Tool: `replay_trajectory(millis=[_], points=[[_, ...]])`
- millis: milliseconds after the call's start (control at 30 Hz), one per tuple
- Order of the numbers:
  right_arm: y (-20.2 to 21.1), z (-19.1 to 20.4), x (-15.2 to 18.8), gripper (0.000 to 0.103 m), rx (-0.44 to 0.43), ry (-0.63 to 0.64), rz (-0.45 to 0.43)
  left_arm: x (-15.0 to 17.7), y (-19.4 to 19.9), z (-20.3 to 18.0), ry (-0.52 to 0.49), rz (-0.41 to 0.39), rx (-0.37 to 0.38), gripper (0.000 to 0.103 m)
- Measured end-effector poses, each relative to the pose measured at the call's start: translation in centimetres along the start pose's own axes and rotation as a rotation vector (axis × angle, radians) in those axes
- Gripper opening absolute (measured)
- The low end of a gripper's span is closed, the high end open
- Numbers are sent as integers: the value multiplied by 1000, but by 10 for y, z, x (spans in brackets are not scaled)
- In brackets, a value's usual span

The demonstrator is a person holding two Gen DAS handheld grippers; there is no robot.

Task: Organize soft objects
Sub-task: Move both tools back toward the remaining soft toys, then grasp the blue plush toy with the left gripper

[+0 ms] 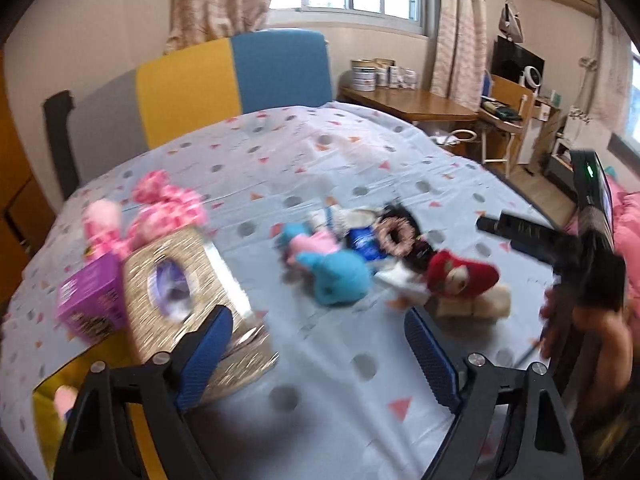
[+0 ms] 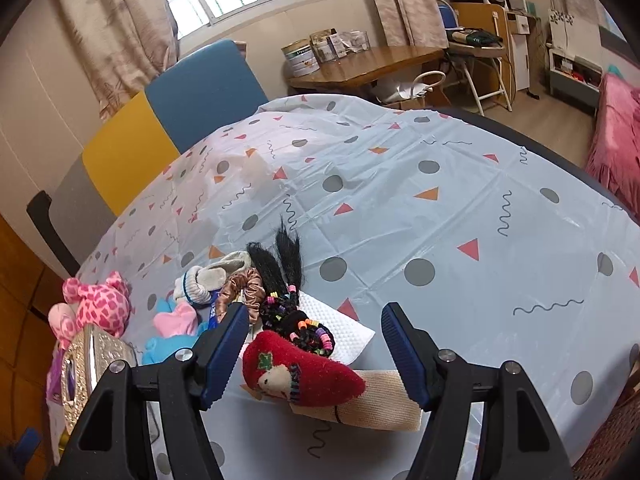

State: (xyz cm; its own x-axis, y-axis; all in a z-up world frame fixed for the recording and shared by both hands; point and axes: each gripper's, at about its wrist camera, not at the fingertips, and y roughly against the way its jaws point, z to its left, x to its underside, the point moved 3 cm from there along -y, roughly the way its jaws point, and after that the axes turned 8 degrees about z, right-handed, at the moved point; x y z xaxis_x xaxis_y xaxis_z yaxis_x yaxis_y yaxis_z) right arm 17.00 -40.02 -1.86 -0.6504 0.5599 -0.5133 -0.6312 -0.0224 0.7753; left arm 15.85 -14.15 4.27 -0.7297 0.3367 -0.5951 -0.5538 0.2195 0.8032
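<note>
Surface: table (image 2: 460,184) under a pale patterned cloth.
Soft objects: a loose pile sits toward the near-left part of the table. It holds a red heart-shaped plush (image 2: 298,378), a beige cloth roll (image 2: 384,400) touching it, black braided hair with coloured beads (image 2: 296,320), a blue plush (image 1: 340,278), a pink plush piece (image 2: 176,318) and a knit sock (image 2: 204,280).
Off to the side: a pink spotted plush (image 2: 100,300) lies near the left edge, just beside a glittery tissue box (image 1: 180,292) and a purple box (image 1: 90,300).
Right gripper (image 2: 314,354): fingers spread wide, holding nothing; the red heart sits between them, slightly nearer the left finger.
Left gripper (image 1: 320,354): fingers also spread and holding nothing, over bare cloth on the near side of the pile. This view is motion-blurred.
Step, as judged: approach to the first pick; sorting appears barely begun.
Next move, as judged: lower the right gripper and close on the heart alone, keeping clear of the beaded hair and the roll beneath.
</note>
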Motion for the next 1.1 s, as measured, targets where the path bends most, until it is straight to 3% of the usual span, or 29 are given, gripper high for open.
replay_trajectory(millis=[133, 267, 567, 633, 667, 700, 867, 1100], points=[[1, -1, -1, 70, -25, -8, 5, -37, -33, -17, -4, 17, 7, 88], [2, -2, -2, 70, -50, -18, 9, -60, -78, -23, 38, 101, 2, 88], [-3, -9, -2, 70, -101, -64, 45, -66, -174, -26, 49, 261, -110, 88], [-4, -10, -2, 70, -111, -70, 51, -64, -191, -23, 71, 307, -98, 73], [-4, -10, -2, 70, -115, -71, 53, -63, -198, -21, 86, 327, -76, 61], [-4, -10, -2, 70, -116, -73, 55, -61, -204, -20, 107, 347, -42, 59], [-6, -13, -2, 70, -122, -88, 64, -57, -197, -19, 87, 305, -20, 48], [-9, -17, -1, 70, -116, -104, 79, -82, -143, -9, 67, 204, 37, 48]])
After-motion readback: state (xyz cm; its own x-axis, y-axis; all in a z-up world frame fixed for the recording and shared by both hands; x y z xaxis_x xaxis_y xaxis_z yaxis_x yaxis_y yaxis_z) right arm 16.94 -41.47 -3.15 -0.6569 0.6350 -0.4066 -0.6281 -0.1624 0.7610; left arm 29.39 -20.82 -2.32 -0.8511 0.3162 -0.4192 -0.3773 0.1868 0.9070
